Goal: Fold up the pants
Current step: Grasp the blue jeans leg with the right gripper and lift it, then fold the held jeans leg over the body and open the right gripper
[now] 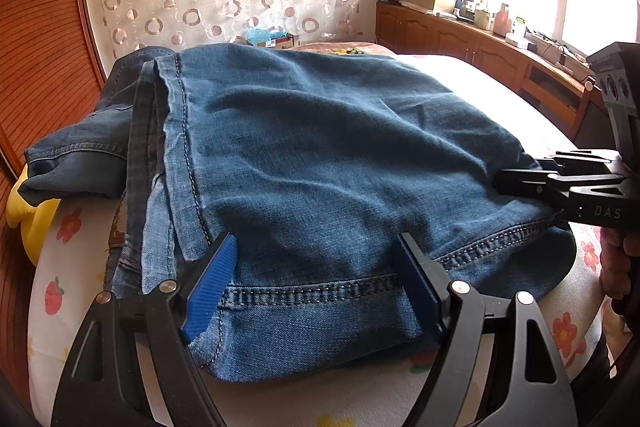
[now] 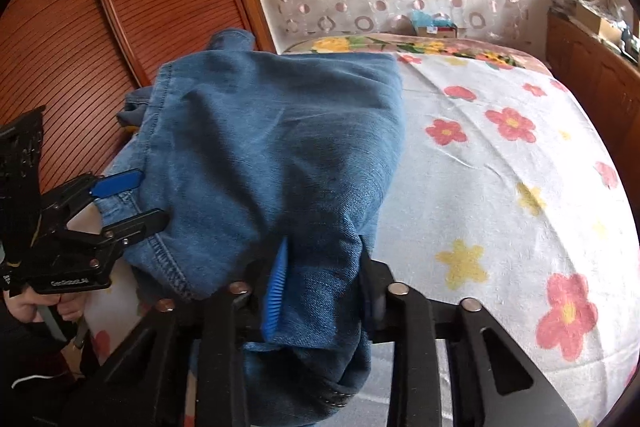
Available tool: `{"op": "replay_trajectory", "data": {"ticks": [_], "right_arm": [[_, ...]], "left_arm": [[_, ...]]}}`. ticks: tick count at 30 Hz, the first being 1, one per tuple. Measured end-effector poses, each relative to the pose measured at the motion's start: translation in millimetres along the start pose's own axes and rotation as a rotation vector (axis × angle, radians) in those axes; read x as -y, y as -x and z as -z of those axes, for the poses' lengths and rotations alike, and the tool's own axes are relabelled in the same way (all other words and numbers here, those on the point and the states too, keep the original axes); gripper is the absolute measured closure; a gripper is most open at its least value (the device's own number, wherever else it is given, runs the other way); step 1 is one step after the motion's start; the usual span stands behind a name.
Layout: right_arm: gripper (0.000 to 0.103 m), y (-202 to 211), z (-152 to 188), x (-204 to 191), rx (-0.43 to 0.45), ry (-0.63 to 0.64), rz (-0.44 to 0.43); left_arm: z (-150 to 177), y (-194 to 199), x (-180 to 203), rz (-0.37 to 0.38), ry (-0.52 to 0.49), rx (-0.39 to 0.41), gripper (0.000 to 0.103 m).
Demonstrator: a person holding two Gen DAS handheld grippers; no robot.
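Pants: your blue denim pants (image 1: 320,155) lie folded into a thick stack on the bed (image 2: 500,187), toward its left side, near the ribbed wooden panel (image 2: 132,7). A stitched hem runs along the near edge in the left wrist view.
Left tool: your left tool (image 1: 316,267) stands with its jaws wide apart, one blue pad on each side of that near hem. The pads rest against the cloth but do not pinch it; no fold is caught between them.
Right tool: your right tool (image 2: 324,279) has its jaws drawn in on a bunched fold at the right near corner of the pants. The blue pad (image 2: 276,291) presses into the denim from the left, and the cloth fills the gap between the fingers.
Right tool, other view: from the left wrist camera it reaches in from the right and meets the edge of the stack.
Hand: your left hand (image 2: 44,307) shows beneath the left tool's handle.
Bed: a white sheet with red and yellow flowers covers it; a yellow object (image 1: 30,219) peeks out under the pants at the left.
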State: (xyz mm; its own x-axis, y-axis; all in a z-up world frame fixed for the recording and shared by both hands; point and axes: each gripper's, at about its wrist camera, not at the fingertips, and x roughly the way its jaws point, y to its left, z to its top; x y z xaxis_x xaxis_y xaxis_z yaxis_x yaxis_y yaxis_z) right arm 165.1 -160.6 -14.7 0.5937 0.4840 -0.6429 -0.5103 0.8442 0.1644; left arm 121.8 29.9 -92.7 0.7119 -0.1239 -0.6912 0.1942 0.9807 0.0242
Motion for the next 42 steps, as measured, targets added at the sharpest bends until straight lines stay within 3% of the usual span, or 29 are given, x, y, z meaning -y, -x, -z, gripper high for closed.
{"op": "replay_trajectory", "data": {"ticks": [3,11,18,26,31,37,42], "right_arm": [[0.087,6,0,-3,0.035,-0.011,-0.027],[0.091,22,-10,-16,0.106,0.007,-0.038],[0.091,34,-37,-41,0.183,0.051,-0.102],[0.091,4,-74,-85,0.194,0.107,-0.215],[0.091,-23,-86,-109,0.175,0.154,-0.310],[0.091,-69,-90,-141,0.090,0.247,-0.389],[0.090,-113,-75,-145,-0.018,0.274,-0.377]], "left_arm": [[0,0,0,0.001,0.001,0.001,0.023],[1,8,-12,0.028,0.031,0.008,0.023],[4,40,-57,-0.044,0.130,0.065,0.023],[12,80,-92,-0.122,0.174,0.126,0.023],[17,100,-115,-0.175,0.210,0.163,0.023],[25,114,-143,-0.226,0.260,0.183,0.023],[30,115,-157,-0.244,0.293,0.186,0.023]]}}
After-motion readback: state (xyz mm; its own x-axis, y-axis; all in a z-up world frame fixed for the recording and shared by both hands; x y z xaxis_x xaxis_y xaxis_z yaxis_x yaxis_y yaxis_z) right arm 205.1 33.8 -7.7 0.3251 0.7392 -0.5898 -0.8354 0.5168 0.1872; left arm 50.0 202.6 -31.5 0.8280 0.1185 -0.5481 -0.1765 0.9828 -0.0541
